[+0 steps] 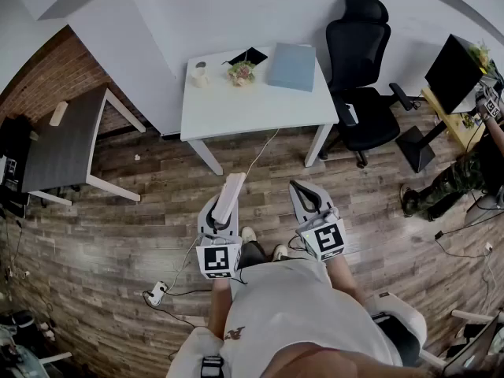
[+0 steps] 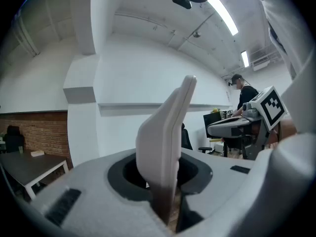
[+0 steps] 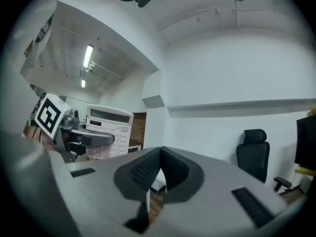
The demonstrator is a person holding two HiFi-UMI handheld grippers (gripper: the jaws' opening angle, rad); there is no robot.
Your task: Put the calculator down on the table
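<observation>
While the right gripper (image 3: 160, 154) is clenched, left gripper (image 1: 220, 211) jaws clamp the slim calculator (image 2: 165, 142).

We've got one calculator (image 1: 233, 187), two grippers (image 1: 220, 209) (image 1: 304, 191), two counters (image 1: 252, 109) (image 1: 67, 144), one black office chair (image 1: 364, 93) and one dark monitor (image 1: 453, 73) out there.

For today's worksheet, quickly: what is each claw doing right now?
Left claw: closed on the calculator.
Right claw: closed, empty.
</observation>
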